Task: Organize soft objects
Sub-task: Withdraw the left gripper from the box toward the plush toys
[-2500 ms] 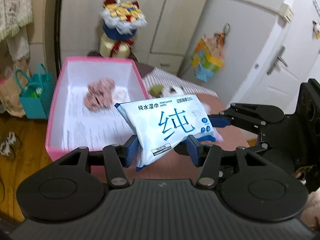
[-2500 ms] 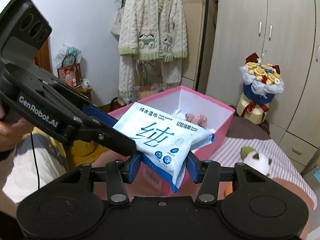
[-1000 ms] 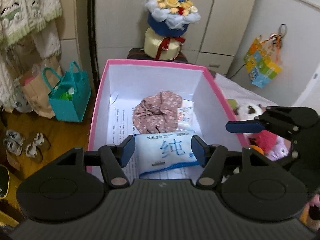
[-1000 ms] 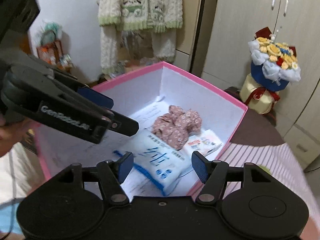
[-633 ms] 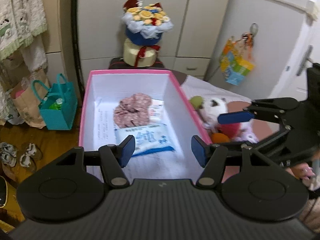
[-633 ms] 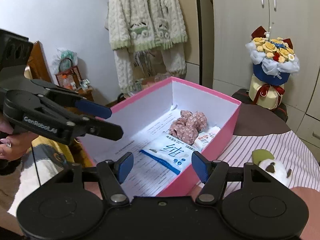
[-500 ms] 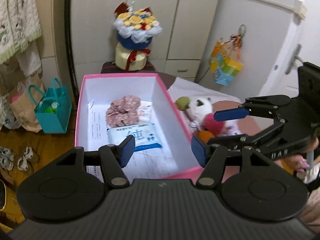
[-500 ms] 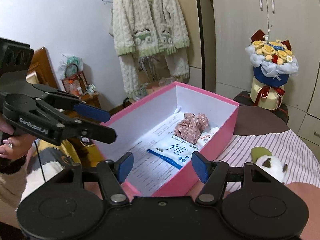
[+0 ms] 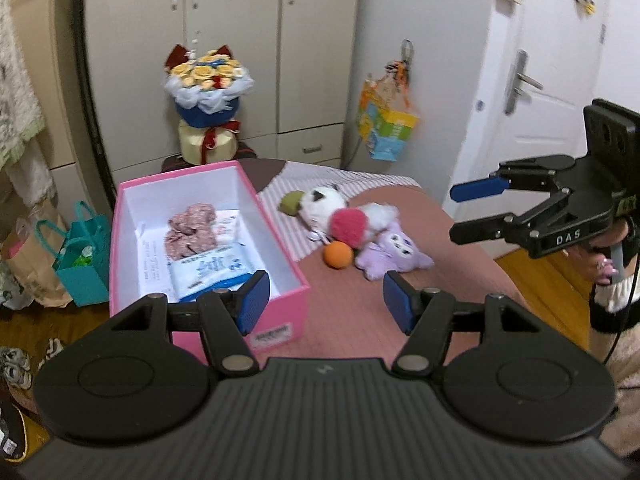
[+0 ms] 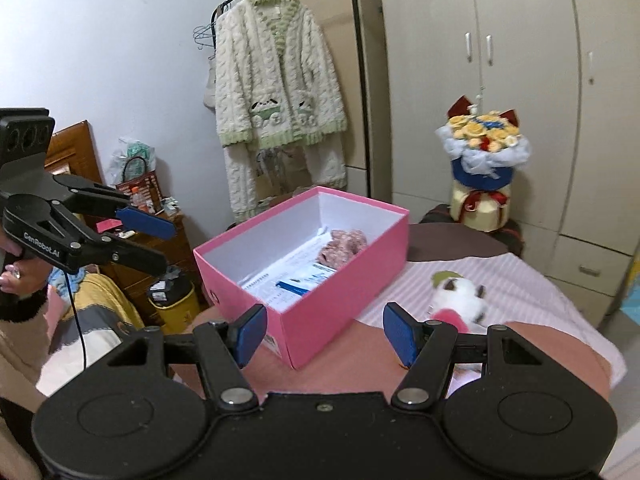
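Left gripper [image 9: 323,300] and right gripper [image 10: 320,332]: jaws spread, empty, above the bed [image 9: 360,300]. Wipes pack [image 9: 208,270] lies inside the pink box [image 9: 280,316], apparently touching the floral scrunchie [image 9: 190,230]; plush toys [image 9: 360,228] lie beside the box.

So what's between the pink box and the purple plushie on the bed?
In the left wrist view, an orange ball lies between the pink box and the purple plushie, with bare bedspread around it.

Black ribbed left claw [image 9: 323,307], blue pads; right claw [image 10: 323,333] alike, silver screws
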`<state>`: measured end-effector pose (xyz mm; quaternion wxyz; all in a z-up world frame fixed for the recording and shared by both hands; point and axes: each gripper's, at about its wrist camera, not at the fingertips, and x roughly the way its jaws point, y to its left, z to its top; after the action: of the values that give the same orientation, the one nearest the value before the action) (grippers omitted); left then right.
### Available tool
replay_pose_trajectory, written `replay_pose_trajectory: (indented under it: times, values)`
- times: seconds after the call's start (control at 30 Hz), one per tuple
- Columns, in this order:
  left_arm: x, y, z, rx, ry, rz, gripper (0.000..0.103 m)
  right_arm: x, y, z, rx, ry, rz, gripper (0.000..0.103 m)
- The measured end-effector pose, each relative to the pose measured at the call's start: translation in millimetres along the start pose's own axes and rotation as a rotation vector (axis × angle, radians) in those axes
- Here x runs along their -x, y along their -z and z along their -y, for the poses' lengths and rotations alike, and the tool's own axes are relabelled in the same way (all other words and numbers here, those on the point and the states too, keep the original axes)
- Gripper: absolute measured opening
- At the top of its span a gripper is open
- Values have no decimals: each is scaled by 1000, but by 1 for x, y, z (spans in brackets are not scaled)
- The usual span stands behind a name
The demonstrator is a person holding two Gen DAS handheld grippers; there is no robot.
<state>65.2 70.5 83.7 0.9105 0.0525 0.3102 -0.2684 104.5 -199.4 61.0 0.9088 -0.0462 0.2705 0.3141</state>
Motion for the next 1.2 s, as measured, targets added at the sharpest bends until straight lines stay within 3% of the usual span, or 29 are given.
replay_pose_trajectory:
  times: [0.23, 0.6, 0.9, 1.2]
  values:
    - [-10, 9, 38, -61, 43, -45, 62, 32, 31, 2, 16, 46, 8, 69]
    - [-52, 16, 70, -94, 85, -88, 62, 39, 62, 23, -3, 71, 12, 69]
    - [-100, 21, 78, -117, 9, -66, 62, 18, 77, 54, -20, 88, 60, 73]
    - [-156, 17, 67, -46, 8, -65, 61, -26, 75, 75, -1, 73, 28, 73]
